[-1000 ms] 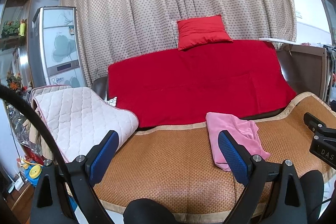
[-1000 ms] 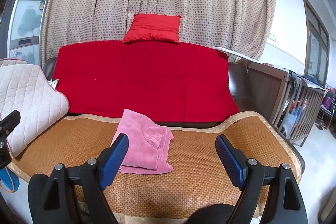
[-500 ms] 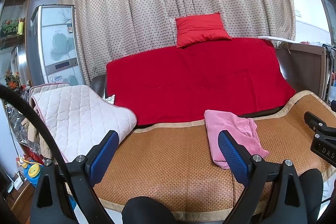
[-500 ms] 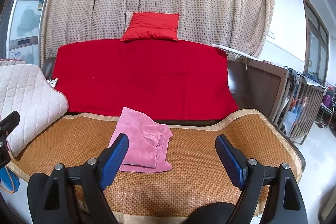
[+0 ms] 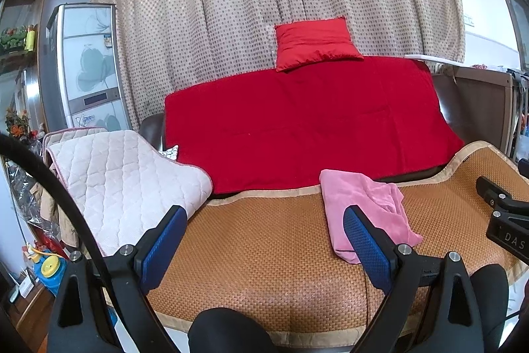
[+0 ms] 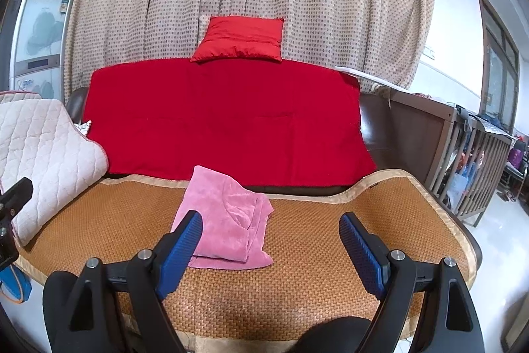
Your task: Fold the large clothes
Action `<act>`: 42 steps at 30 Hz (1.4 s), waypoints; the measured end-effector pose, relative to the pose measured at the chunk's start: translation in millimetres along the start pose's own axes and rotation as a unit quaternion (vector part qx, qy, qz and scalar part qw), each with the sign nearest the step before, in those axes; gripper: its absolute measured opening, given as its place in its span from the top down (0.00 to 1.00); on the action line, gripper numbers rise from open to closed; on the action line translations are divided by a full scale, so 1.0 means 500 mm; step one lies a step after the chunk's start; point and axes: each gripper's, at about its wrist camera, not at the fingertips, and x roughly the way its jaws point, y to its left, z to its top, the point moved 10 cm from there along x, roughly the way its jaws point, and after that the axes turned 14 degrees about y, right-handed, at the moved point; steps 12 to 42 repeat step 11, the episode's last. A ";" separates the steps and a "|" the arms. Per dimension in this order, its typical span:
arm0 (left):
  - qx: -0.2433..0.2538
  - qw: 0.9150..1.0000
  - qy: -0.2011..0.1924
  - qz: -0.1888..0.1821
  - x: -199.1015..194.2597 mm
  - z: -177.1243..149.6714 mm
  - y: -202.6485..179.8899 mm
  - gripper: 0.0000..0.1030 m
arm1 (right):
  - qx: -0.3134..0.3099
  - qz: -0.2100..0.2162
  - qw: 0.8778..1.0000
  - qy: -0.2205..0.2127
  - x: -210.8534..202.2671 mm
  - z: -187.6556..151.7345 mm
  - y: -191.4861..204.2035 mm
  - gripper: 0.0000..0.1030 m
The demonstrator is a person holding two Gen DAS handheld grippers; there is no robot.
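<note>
Garment: pink garment (image 6: 228,217), and it sits in a compact folded bundle, layers stacked, one flap rumpled on top
Right claw: right gripper (image 6: 271,237) hangs above the near edge of the woven mat (image 6: 330,280), jaws spread wide, nothing between the blue pads
Left claw: left gripper (image 5: 264,240) likewise gaping, nothing held, over the mat's near-left part
Where the garment lies: middle of the mat toward its back edge, its far corner running up to the red blanket (image 6: 224,118) on the backrest; in the right view the left blue pad overlaps its near-left corner, whether touching I cannot tell
Stage, as I read it: this fits a piece already folded and released, and equally a loosely bunched one awaiting a tidier fold; the frames don't decide
Risk one: plush fabric in several layers, so a pinch at the near corner may catch only the top ply and peel the stack open
Risk two: the rumpled flap on the right side is loose, and a drag across the ribbed mat could tug it out and skew the bundle
Risk three: both claws close together near the front edge, so crossing paths could knock them
Surroundings: quilted pad (image 5: 122,181) at the mat's left end, red cushion (image 6: 241,38) up on the backrest, both well apart from the garment
</note>
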 end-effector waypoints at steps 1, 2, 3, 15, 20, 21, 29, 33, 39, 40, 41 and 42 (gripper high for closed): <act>0.001 1.000 0.002 -0.001 0.004 -0.001 -0.001 0.07 | 0.000 0.001 1.000 0.003 0.003 -0.001 0.001 0.15; 0.001 1.000 0.005 -0.003 0.010 -0.002 -0.001 0.07 | -0.002 0.003 1.000 0.008 0.010 -0.002 0.005 0.15; 0.000 1.000 0.008 -0.006 0.016 -0.003 -0.002 0.07 | -0.003 0.005 1.000 0.011 0.015 -0.002 0.008 0.15; -0.023 0.999 0.021 -0.019 0.081 0.025 0.013 0.07 | -0.031 0.010 0.999 0.031 0.084 0.027 0.050 0.15; -0.023 0.999 0.021 -0.019 0.081 0.025 0.013 0.07 | -0.031 0.010 0.999 0.031 0.084 0.027 0.050 0.15; -0.023 0.999 0.021 -0.019 0.081 0.025 0.013 0.07 | -0.031 0.010 0.999 0.031 0.084 0.027 0.050 0.15; -0.023 0.999 0.021 -0.019 0.081 0.025 0.013 0.07 | -0.031 0.010 0.999 0.031 0.084 0.027 0.050 0.15; -0.023 0.999 0.021 -0.019 0.081 0.025 0.013 0.07 | -0.031 0.010 0.999 0.031 0.084 0.027 0.050 0.15; -0.023 0.999 0.021 -0.019 0.081 0.025 0.013 0.07 | -0.031 0.010 0.999 0.031 0.084 0.027 0.050 0.15; -0.023 0.999 0.021 -0.019 0.081 0.025 0.013 0.07 | -0.031 0.010 0.999 0.031 0.084 0.027 0.050 0.15; -0.023 0.999 0.021 -0.019 0.081 0.025 0.013 0.07 | -0.031 0.010 0.999 0.031 0.084 0.027 0.050 0.15; -0.023 0.999 0.021 -0.019 0.081 0.025 0.013 0.07 | -0.031 0.010 0.999 0.031 0.084 0.027 0.050 0.15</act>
